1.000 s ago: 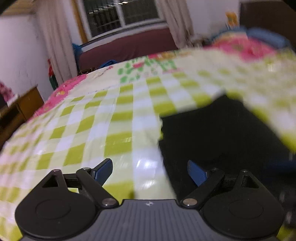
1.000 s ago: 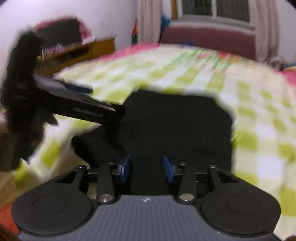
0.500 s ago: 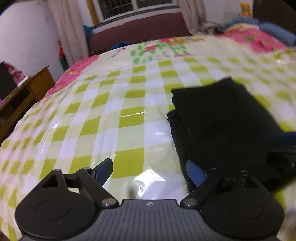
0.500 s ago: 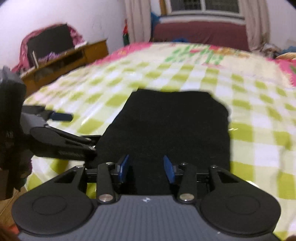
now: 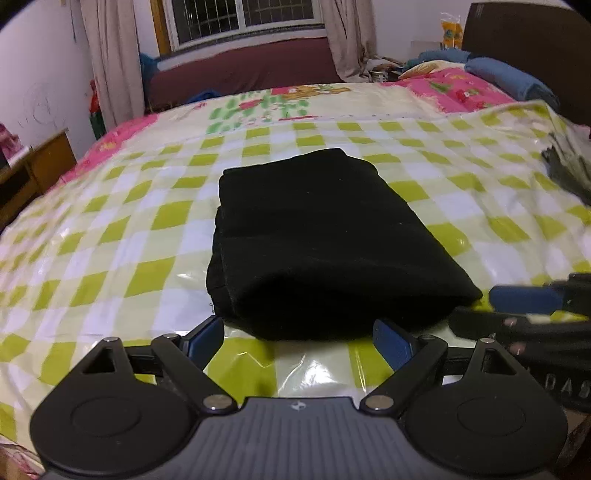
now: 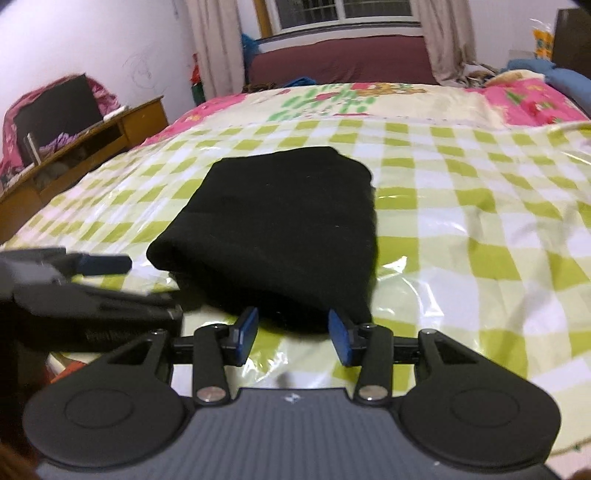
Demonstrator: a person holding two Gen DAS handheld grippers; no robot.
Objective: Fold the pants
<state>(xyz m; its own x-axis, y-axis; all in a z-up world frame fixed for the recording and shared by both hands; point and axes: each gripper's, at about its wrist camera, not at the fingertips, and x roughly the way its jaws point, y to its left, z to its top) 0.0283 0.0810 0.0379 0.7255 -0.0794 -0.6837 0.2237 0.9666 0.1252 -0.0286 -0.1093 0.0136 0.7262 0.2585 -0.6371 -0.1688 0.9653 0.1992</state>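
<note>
The left gripper [image 5: 298, 341] has its 2 blue-padded fingers [image 5: 205, 339] spread wide with nothing between them; only glossy clear plastic sheeting [image 5: 325, 363] lies in the gap. The right gripper [image 6: 293, 334] holds its 2 flat blue fingers [image 6: 246, 328] apart, narrower than the left, also gripping nothing.

Just beyond both sets of fingertips sits the pants [image 5: 314, 236], folded into a thick, soft black rectangular bundle with a rounded near fold and stacked layer edges showing on its left side. It rests free of either gripper on the bed [image 5: 122, 236], whose cover is a green-and-white checked cloth under the shiny, crinkled plastic.

Farther past the pants, the cover turns to pink floral print [image 5: 465, 92]. Left of the fingers stands a wooden cabinet [image 6: 92, 140]; beyond the bed are a maroon sofa [image 5: 240, 74], beige curtains [image 5: 114, 59] and a barred window [image 5: 243, 18].
</note>
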